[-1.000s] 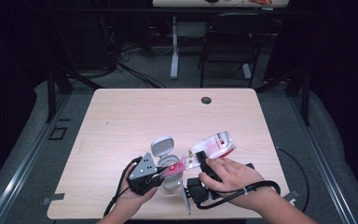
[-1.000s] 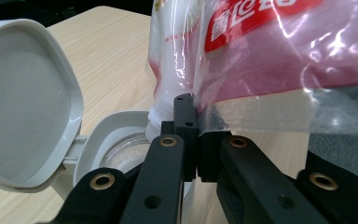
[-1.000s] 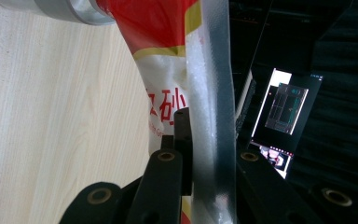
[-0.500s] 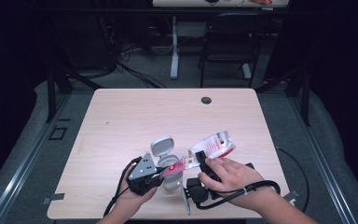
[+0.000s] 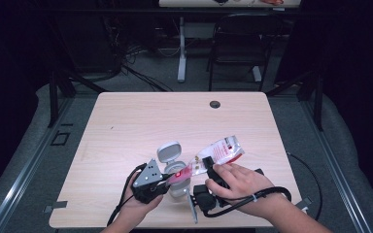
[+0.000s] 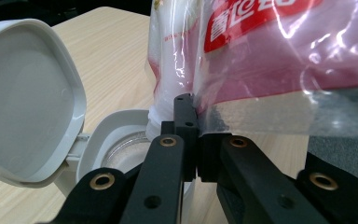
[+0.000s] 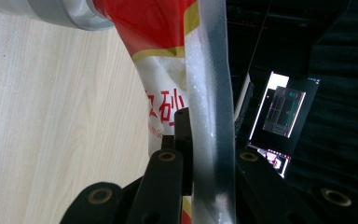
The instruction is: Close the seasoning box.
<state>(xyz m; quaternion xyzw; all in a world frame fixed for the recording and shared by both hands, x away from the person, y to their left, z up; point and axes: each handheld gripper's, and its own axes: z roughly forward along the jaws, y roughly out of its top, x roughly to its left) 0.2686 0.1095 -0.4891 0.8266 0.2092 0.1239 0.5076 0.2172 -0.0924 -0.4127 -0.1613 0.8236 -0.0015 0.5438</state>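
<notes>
A clear plastic bag (image 5: 219, 152) with a red label and white granules hangs tilted over a small grey-white container (image 5: 177, 189), whose flip lid (image 5: 168, 153) stands open. My left gripper (image 5: 169, 180) is shut on the bag's lower corner, right above the container's mouth. In the left gripper view the jaws (image 6: 196, 135) pinch the bag's (image 6: 270, 56) edge, with the container rim (image 6: 116, 135) and lid (image 6: 28, 102) at the left. My right gripper (image 5: 205, 166) is shut on the bag farther up. In the right gripper view its jaws (image 7: 205, 140) clamp the bag (image 7: 168, 60), below the container (image 7: 60, 14).
The wooden table (image 5: 126, 126) has a round cable hole (image 5: 215, 104) near its far edge. Behind the table stand a black chair (image 5: 238, 43) and a table leg on the grey floor. A lit screen (image 7: 284, 112) shows past the bag.
</notes>
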